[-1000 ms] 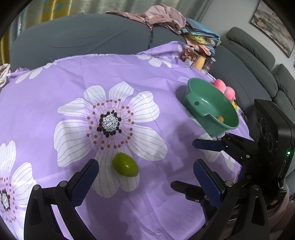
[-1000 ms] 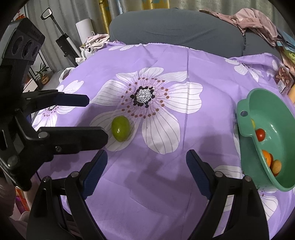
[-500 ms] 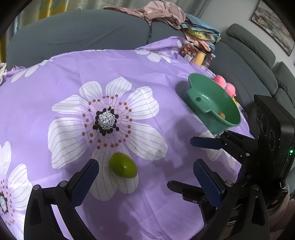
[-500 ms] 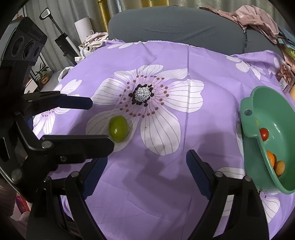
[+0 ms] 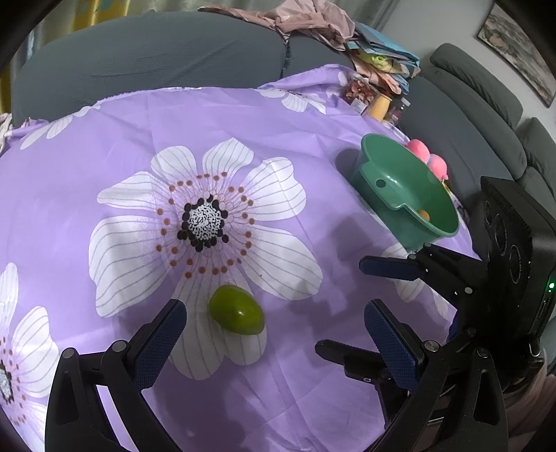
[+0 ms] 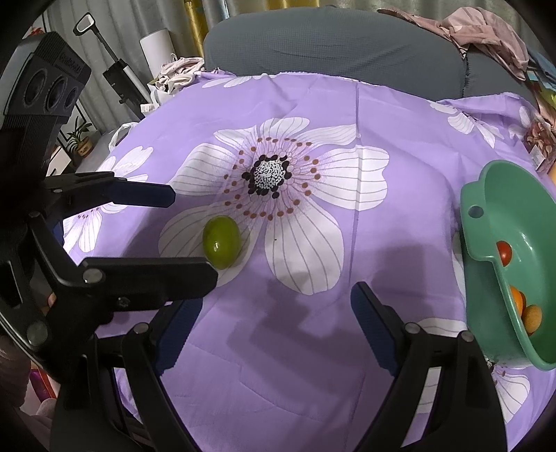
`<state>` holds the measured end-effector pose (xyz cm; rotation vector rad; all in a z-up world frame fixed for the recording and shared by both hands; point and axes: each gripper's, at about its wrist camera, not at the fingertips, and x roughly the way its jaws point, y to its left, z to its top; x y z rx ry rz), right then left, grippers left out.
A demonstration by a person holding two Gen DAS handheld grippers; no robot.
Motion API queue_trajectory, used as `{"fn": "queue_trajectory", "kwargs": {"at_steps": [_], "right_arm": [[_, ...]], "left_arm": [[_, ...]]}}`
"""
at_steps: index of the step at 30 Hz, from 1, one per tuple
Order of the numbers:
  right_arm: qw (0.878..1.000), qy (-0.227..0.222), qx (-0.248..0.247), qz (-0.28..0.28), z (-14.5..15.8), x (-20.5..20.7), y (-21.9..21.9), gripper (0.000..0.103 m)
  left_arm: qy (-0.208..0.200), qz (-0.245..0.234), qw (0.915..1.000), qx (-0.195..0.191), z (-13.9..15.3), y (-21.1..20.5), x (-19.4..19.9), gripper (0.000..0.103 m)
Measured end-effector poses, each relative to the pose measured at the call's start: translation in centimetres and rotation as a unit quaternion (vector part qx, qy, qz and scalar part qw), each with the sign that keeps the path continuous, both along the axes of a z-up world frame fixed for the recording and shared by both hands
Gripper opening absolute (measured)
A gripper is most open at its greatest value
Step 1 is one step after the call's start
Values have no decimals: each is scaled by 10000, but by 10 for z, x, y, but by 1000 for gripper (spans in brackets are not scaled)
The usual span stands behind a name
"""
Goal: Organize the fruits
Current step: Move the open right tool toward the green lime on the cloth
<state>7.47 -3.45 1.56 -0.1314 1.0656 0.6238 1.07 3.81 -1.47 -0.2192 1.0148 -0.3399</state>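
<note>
A green oval fruit (image 5: 236, 309) (image 6: 221, 241) lies on the purple flowered cloth (image 5: 104, 139). My left gripper (image 5: 274, 333) (image 6: 193, 234) hangs open just short of it, its fingers to either side and not touching. My right gripper (image 6: 276, 327) (image 5: 365, 309) is open and empty over bare cloth, to the right of the fruit. A green plastic bowl (image 5: 389, 180) (image 6: 483, 243) stands at the cloth's right edge. It holds a red tomato (image 6: 504, 252) and two orange fruits (image 6: 517, 299).
A grey sofa (image 5: 156, 59) curves behind and to the right of the table, with clothes piled (image 5: 305, 21) on its back. Snack packs and a yellow bottle (image 5: 380, 106) sit at the far right corner. Two pink balls (image 5: 420, 149) lie behind the bowl.
The left gripper's fingers have crept slightly further along the green fruit. The right gripper holds still, and both stay open.
</note>
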Motion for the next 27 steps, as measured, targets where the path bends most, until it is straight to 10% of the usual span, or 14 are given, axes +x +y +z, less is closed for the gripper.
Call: {"fn": "queue_trajectory", "kwargs": {"at_steps": [27], "right_arm": [[10000, 49, 19, 31, -3, 2, 3, 88]], "left_arm": [[119, -33, 9999, 7, -7, 0, 4, 102]]}}
